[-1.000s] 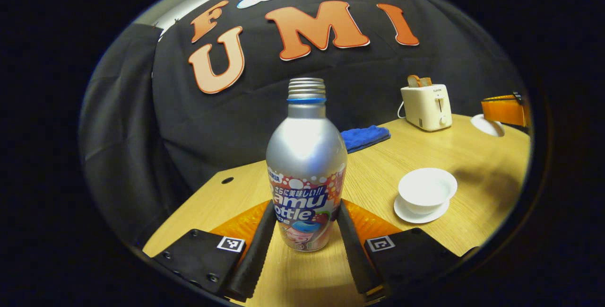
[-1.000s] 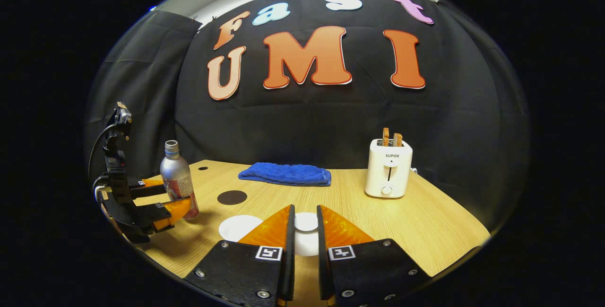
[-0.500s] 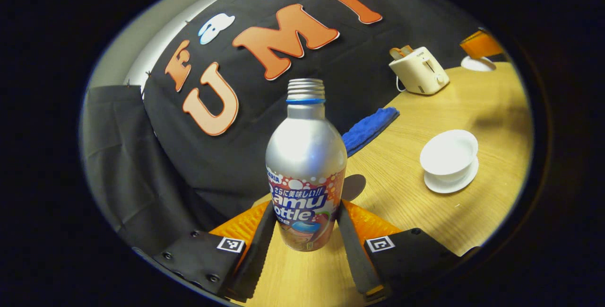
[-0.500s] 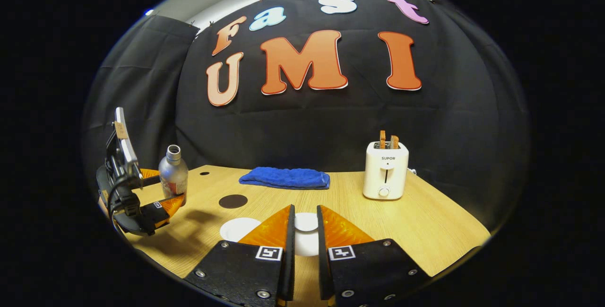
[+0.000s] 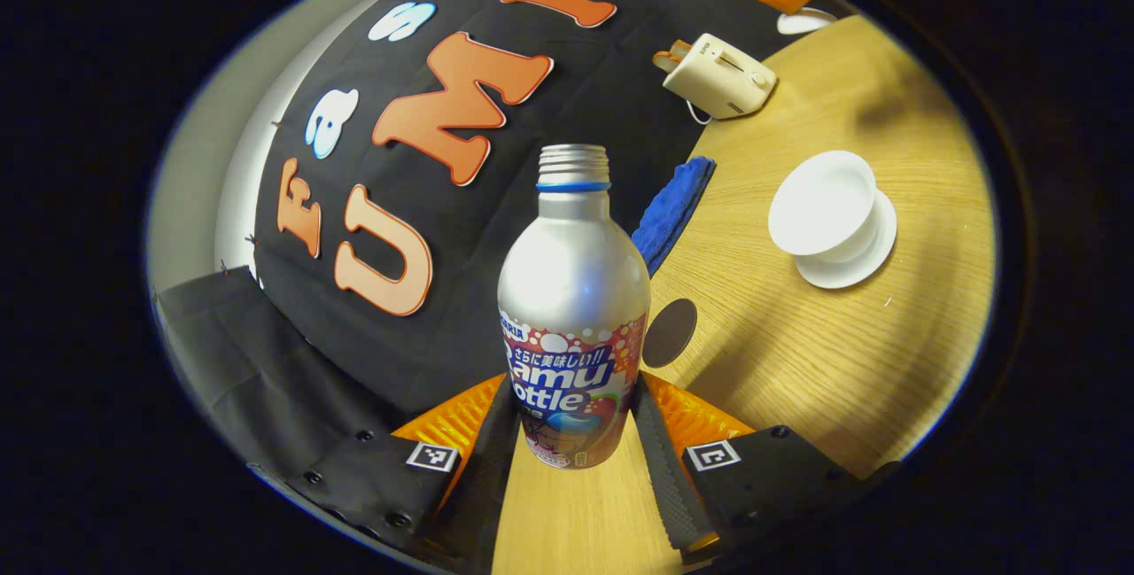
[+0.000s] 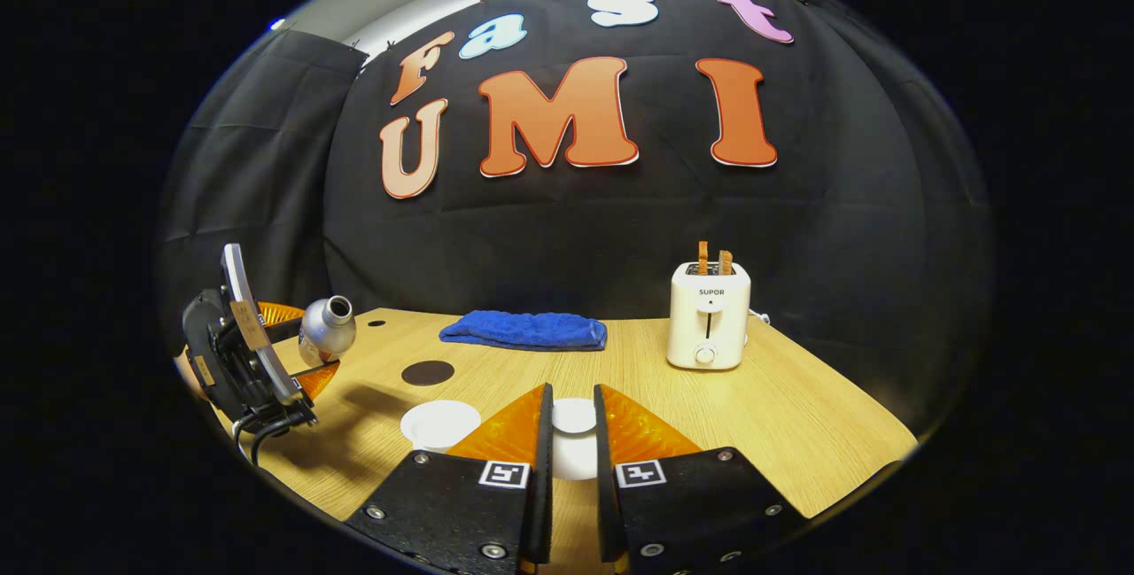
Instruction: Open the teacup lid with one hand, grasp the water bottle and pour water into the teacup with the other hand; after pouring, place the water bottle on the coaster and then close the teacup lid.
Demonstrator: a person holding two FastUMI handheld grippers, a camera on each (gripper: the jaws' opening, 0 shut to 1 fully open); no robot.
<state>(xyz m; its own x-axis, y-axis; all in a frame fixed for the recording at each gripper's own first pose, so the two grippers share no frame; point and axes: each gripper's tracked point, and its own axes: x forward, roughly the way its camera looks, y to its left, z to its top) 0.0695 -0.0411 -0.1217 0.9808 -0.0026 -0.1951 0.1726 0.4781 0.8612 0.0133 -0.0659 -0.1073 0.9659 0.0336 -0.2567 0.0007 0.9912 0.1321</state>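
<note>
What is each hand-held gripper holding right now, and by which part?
The left hand-held gripper clamps the water bottle by its lower labelled body. The right hand-held gripper grips the teacup lid, seemingly by its knob.

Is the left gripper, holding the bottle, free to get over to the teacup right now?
Probably yes. The left gripper has the bottle lifted and tilting; bare table lies between it and the uncovered teacup, with the lid held aside by the right gripper.

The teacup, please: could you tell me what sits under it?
A white saucer sits under the open teacup; the table under the saucer's middle is covered.
</note>
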